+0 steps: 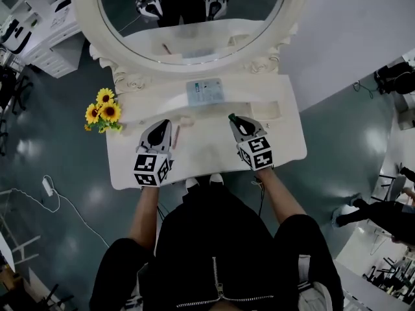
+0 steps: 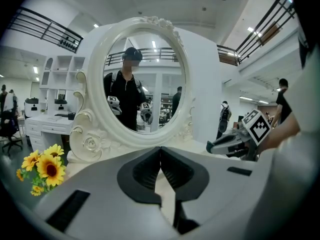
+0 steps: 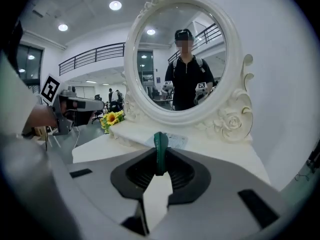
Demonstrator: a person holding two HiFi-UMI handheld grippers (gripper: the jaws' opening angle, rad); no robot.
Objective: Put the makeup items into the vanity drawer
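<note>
Right gripper grips a slim dark-green plastic makeup stick, likely eyeliner, left gripper closed empty: hold firm, carry level over white vanity tabletop to drawer.

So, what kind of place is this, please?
Probably a large lab hall, not a bedroom: the white vanity with its oval mirror stands below a railed balcony, near work desks.

A bunch of sunflowers sits left of the oval white-framed mirror. On the grey-green floor lies a white cable, seemingly with a plug. White desks stand beyond.
</note>
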